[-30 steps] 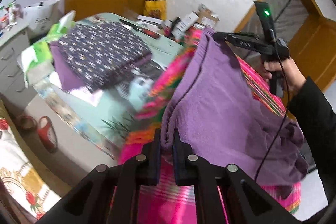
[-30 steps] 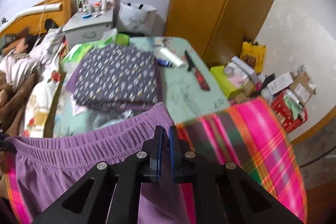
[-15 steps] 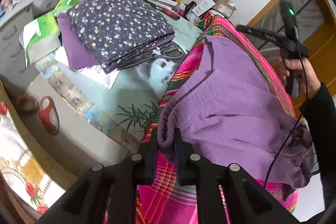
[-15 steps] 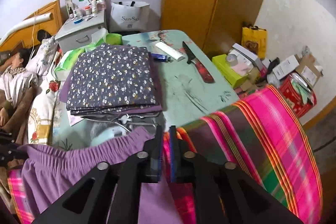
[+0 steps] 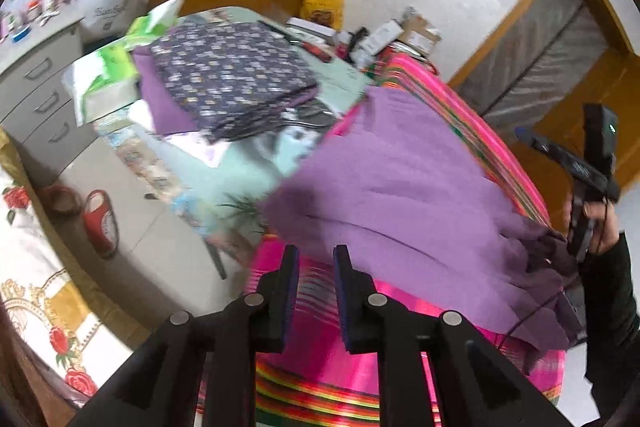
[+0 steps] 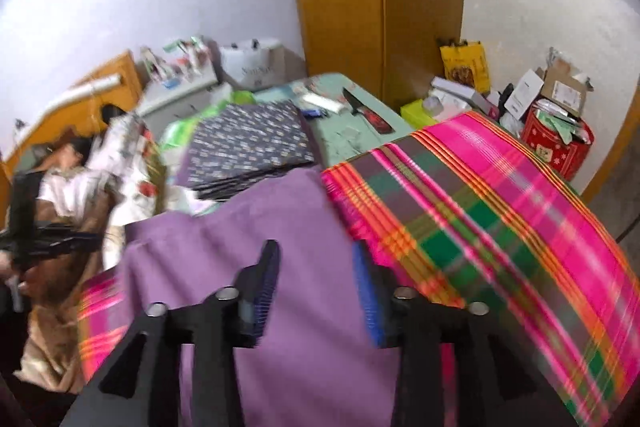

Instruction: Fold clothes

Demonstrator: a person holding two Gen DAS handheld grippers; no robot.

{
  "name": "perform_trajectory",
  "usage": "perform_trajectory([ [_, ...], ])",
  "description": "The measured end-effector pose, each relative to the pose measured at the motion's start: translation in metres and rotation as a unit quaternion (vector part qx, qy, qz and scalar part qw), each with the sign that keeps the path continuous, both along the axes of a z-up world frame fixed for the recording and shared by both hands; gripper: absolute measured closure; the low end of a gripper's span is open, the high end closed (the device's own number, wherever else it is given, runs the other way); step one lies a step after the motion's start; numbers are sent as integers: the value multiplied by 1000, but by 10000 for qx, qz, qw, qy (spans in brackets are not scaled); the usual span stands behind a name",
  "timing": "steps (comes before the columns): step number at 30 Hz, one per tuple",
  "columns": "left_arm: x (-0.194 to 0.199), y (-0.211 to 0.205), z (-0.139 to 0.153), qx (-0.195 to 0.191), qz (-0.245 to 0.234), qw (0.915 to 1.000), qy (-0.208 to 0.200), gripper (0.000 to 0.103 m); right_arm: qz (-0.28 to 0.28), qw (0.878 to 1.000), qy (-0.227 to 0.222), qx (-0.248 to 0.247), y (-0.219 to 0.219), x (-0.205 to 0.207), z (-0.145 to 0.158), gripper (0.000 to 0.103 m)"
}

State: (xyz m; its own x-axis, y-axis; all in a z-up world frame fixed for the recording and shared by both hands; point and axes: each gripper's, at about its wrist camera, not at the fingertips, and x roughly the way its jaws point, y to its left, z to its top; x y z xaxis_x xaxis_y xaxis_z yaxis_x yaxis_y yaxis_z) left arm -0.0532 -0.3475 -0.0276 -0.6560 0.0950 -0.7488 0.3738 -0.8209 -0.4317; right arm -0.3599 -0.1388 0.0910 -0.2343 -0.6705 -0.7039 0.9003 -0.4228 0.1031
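Both claws, left and right, just spread, pinching nothing; the soft, limp purple garment wants gripping at its edge beside the floral stack

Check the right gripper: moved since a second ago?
Yes. In the left wrist view the right gripper has swung right and down, away from the boxes by the wall. Its jaws have just been opening, with the purple pants released.

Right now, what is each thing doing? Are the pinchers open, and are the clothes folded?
Left gripper: open, jaws just parted, nothing between them.
Right gripper: open wide, jaws just parted, above the cloth.
Purple garment: let go, lying folded over on the striped blanket.
Flowered dark cloth: folded flat, on the table.
Knife: lying flat on the table.
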Motion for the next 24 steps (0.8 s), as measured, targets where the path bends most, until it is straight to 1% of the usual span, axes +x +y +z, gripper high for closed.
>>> perform_trajectory([
  [3,-10,28,7,19,-307,9995,99,86,-180,9991,-106,-359,55,34,10,59],
  [5,-18,52,11,3,-572,9982,154,85,-421,9977,-169,-503,93,61,8,58],
  [9,-28,93,16,-91,-980,9949,236,85,-915,9938,-192,-597,153,109,-4,58],
  [11,-32,114,19,-267,-1072,9936,247,85,-1264,9891,-304,-692,182,128,-14,58],
  [14,-35,140,27,-529,-1110,9920,282,85,-1865,9756,-619,-984,223,150,-30,58],
  [17,-37,161,33,-786,-1132,9899,333,85,-2394,9563,-952,-1386,257,166,-46,58],
  [20,-38,181,36,-1002,-1220,9869,336,85,-2728,9391,-1205,-1709,278,178,-58,58],
  [24,-38,203,35,-1257,-1416,9816,239,85,-3018,9238,-1252,-1997,296,189,-64,58],
])
